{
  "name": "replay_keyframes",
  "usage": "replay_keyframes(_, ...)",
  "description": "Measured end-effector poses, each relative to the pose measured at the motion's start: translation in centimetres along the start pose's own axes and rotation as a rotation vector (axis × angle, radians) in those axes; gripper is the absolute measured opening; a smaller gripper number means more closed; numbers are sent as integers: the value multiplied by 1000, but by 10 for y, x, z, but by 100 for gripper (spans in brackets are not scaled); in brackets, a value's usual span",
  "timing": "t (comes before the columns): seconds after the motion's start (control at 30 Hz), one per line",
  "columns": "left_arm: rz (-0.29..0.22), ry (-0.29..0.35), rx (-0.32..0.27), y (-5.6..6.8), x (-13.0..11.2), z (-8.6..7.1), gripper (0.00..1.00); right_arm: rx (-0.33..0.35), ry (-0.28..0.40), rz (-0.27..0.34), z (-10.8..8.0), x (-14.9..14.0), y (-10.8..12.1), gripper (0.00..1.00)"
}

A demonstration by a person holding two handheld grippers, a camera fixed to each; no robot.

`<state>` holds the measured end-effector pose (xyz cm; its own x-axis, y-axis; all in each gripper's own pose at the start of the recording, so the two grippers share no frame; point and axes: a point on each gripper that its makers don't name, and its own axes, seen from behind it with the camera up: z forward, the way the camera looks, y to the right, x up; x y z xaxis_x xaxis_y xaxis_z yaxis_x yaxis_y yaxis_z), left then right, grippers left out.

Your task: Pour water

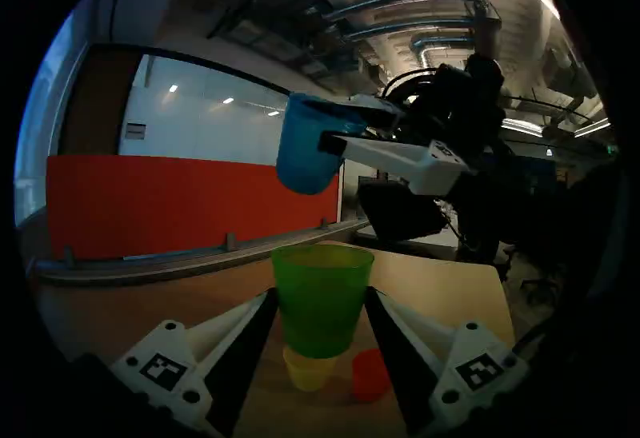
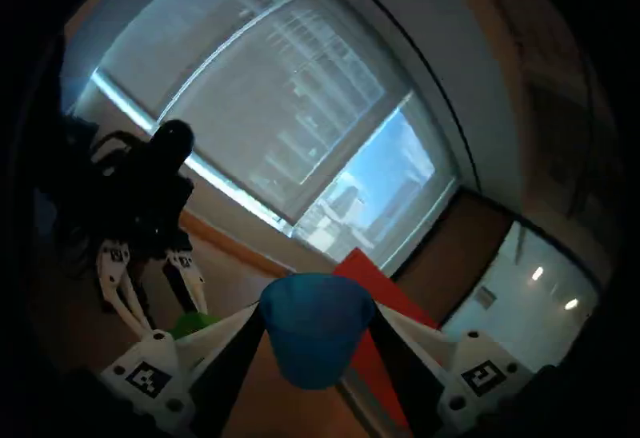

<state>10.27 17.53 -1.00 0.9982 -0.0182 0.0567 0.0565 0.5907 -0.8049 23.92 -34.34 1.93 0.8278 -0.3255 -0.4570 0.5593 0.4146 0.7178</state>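
While the blue cup (image 1: 308, 150) is being clamped tilted in the right tongs (image 2: 318, 310), well above the green cup (image 1: 322, 318) being clamped between the left tongs (image 1: 320, 298), spilling past its rim is being risked.

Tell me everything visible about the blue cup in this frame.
The blue cup is plain, smooth, plastic-looking and tapers to a narrower base. The right gripper clamps it from both sides, below the rim. It hangs in the air, slightly tilted, higher than the green cup, touching nothing else. Its contents cannot be seen.
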Motion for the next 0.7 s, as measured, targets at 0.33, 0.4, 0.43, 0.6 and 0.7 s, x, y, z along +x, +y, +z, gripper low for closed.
replay_keyframes(0.33, 3, -1, 8, -2, 2, -1, 79, 28, 18, 417, -6, -10, 9, 90)
replay_keyframes(0.4, 2, 0, 10, -3, 3, -1, 79, 27, 16, 449, -8, -13, 11, 90)
replay_keyframes(0.43, 3, -1, 10, -3, 3, -1, 79, 23, 13, 449, -9, -14, 11, 90)
replay_keyframes(0.6, 10, -12, 11, -3, 0, -2, 79, -1, -12, 433, -15, -23, 15, 90)
replay_keyframes(0.7, 11, -19, 14, -4, -3, -2, 79, -14, -32, 426, -21, -32, 16, 90)
